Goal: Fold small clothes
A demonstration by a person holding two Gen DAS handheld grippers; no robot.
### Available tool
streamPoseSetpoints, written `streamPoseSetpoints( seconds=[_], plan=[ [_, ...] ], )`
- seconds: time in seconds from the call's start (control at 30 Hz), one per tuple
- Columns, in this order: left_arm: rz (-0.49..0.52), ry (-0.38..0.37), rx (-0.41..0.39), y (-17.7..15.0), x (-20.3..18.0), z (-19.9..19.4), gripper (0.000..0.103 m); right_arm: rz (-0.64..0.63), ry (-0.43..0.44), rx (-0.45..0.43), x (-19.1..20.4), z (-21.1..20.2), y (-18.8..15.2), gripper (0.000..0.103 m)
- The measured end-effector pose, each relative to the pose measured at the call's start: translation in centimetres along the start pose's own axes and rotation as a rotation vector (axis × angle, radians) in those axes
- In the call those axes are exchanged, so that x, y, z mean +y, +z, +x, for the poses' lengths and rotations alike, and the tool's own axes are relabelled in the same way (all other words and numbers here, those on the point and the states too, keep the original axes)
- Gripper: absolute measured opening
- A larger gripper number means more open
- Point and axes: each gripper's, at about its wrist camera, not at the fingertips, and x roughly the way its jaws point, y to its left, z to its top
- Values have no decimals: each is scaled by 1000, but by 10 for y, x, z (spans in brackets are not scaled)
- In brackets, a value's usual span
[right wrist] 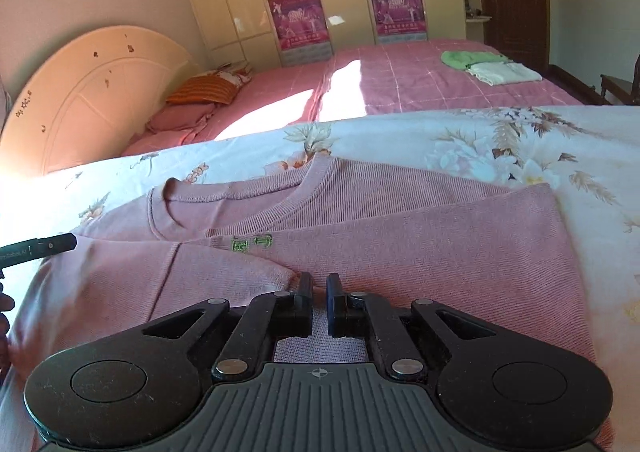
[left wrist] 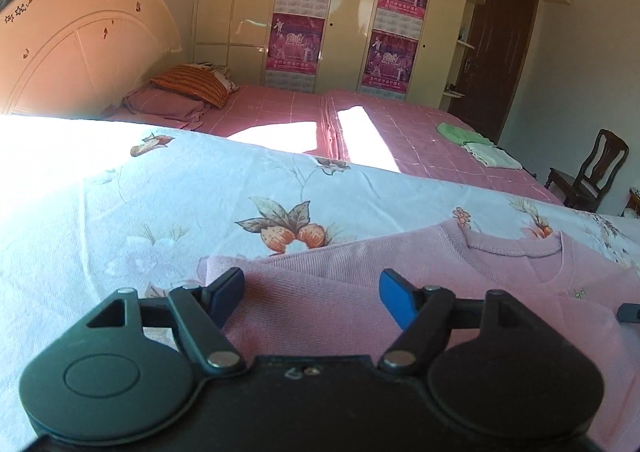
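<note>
Folding of the pink ribbed knit sweater (right wrist: 400,236) is judged to be partly done. The garment lies flat on the pale blue floral bedsheet (left wrist: 160,187) in the near part of the scene, neckline toward the far side. In the right wrist view, the left sleeve (right wrist: 168,276) already lies folded inward across the body panel, its cuff end close to the centre. A second layer edge runs diagonally from the collar (right wrist: 224,191) toward the right, which suggests the right side is also turned in, though this cannot be confirmed.

The right gripper (right wrist: 319,292) hovers low over the middle of the sweater. Its jaws stand nearly together with a narrow gap between them; whether fabric is pinched there cannot be told. The left gripper (left wrist: 312,288) sits over the left part of the garment with its jaws wide apart, holding nothing.

Remaining work, as a judgement: the lengthwise fold of hem to collar is not yet made, and the finished garment has not been set aside.

On the far pink checked bed cover (right wrist: 400,83) rest a folded green cloth (right wrist: 464,59) and a folded white cloth (right wrist: 504,72), touching one another. These may be items already completed.
</note>
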Motion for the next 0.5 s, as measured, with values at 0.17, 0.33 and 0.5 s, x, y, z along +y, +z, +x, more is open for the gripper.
streamPoseSetpoints(
  seconds=[0.17, 0.33, 0.5],
  plan=[
    [-55, 33, 54, -6, 6, -1, 76, -6, -1, 65, -6, 8, -1, 5],
    [71, 75, 87, -48, -5, -42, 76, -84, 8, 72, -7, -14, -21, 5],
    [66, 99, 67, -73, -8, -78, 76, -91, 5, 54, -9, -30, -32, 5]
  ],
)
